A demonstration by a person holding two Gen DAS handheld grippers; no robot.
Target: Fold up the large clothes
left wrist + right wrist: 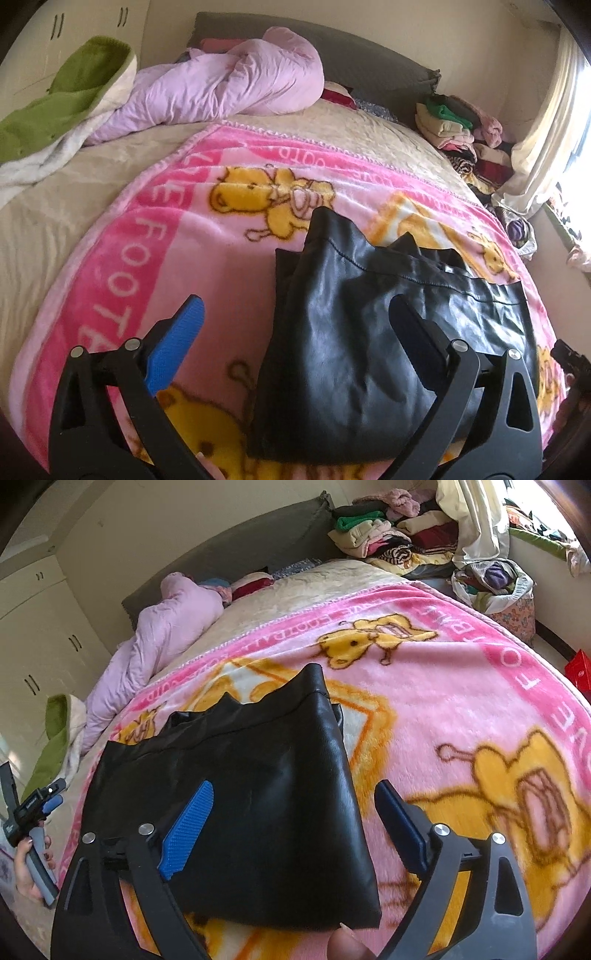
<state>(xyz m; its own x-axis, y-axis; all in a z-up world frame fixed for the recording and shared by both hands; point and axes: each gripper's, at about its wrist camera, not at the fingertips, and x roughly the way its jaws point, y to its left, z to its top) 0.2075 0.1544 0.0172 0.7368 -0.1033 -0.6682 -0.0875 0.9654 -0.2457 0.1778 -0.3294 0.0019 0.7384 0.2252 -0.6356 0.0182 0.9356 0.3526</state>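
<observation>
One black garment (354,321), shiny like leather, lies folded on the pink bear blanket (140,229) near the bed's near edge. In the left wrist view it sits right of centre; its near fold runs along the blanket's near edge.

The left gripper (295,317) points down at a slant over the blanket, jaws spread wide, nothing between the pads. Its left finger (177,343) stands over bare blanket; the right one (417,328) over the garment. Whether that finger touches the cloth cannot be told.

Only the right wrist view shows the left tool from outside: a hand (31,864) grips its handle at the bed's left edge, well apart from the garment. That view also shows a fingertip (345,947) at the bottom, just at the garment's near edge, a filled laundry bag (495,583) beside the bed's far right corner, and a red box (578,672) on the floor.

The right gripper (293,797) also slants downward with jaws spread wide and empty. Its left finger (188,830) is over the garment, and its right finger (400,827) is over the blanket just past the garment's right edge.

Only the left wrist view shows the whole green-lined coat (62,103) at the bed's far left corner. Both views show one lilac quilt (229,81) bunched by the headboard (369,62) and one pile of folded clothes (461,129) at the far right corner.
</observation>
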